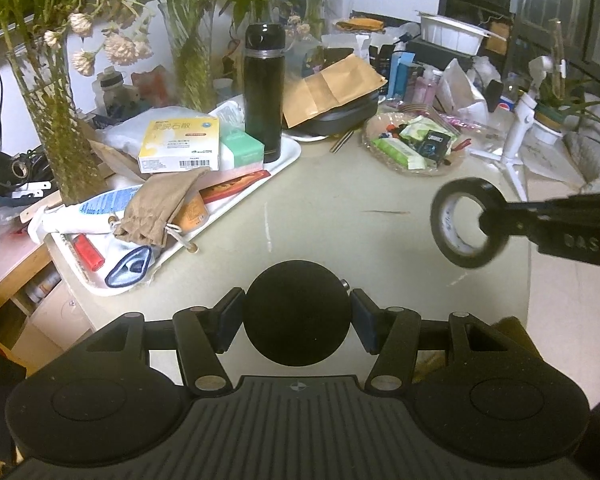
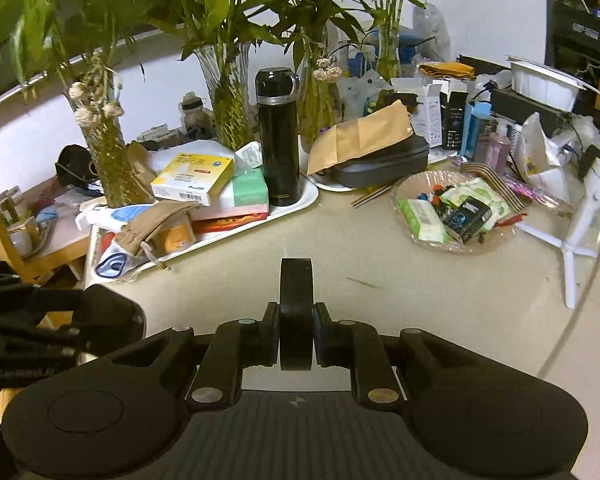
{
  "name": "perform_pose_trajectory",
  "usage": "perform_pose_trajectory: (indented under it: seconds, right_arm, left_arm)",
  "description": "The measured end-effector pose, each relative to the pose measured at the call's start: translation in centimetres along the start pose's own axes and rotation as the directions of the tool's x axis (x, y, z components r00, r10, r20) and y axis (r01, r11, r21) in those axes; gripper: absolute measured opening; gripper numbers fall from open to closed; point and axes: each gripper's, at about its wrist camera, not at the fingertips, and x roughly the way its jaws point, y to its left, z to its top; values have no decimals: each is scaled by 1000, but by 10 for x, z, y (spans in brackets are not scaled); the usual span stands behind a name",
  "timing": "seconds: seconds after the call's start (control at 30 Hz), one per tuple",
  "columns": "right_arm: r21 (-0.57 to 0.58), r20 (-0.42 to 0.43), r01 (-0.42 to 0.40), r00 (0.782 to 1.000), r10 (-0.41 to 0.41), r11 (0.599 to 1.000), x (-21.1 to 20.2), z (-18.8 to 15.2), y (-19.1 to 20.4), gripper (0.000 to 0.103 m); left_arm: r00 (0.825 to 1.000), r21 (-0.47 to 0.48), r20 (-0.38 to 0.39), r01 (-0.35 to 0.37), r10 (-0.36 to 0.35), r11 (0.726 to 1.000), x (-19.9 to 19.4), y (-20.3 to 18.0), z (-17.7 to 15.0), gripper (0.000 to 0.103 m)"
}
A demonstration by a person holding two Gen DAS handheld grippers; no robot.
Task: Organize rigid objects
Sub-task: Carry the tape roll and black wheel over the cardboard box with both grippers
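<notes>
Pale beige desk [image 1: 340, 208], rounded edge, scuffed, bare in the middle, clutter along the back against a white wall. Dark shelving at the far right.

Left hand-held gripper [image 1: 296, 320]: jaws clamped on a black round object [image 1: 296, 312], held above the desk edge. Cannot tell what it is beyond a dark disc or ball.

Right hand-held gripper [image 2: 296, 332]: jaws pressed together on one black tape roll [image 2: 296, 312], roll upright and edge-on, held over the bare desk. In the left view the same roll [image 1: 466, 222] shows its open core, gripped through the ring.

Counts:
- one white tray [image 1: 288, 156] at left, piled with one yellow box [image 1: 180, 144], one green box [image 1: 242, 148], one tan pouch [image 1: 160, 208], one black flask [image 1: 263, 92] standing upright
- one glass dish [image 2: 456, 246] of packets, at right
- one white tripod [image 2: 576, 240], far right
- three glass vases with green stems visible behind the tray; more greenery behind, count unclear
- one brown envelope [image 2: 364, 136] on a dark case [image 2: 384, 168]
</notes>
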Motion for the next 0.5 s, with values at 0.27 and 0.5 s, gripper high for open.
perform_pose_trajectory:
  seconds: [0.27,0.5]
  right_arm:
    - [32,21,-13,1000,12,999,-40,-31,1,19]
    - [47,22,-36,999,35,998,-62,-50,7,19]
  left_arm:
    - [1000,8,8,15,-15,1000,-19,-13,-21,56]
    - [1000,25,5,15,-15,1000,-28,-24,-35,56]
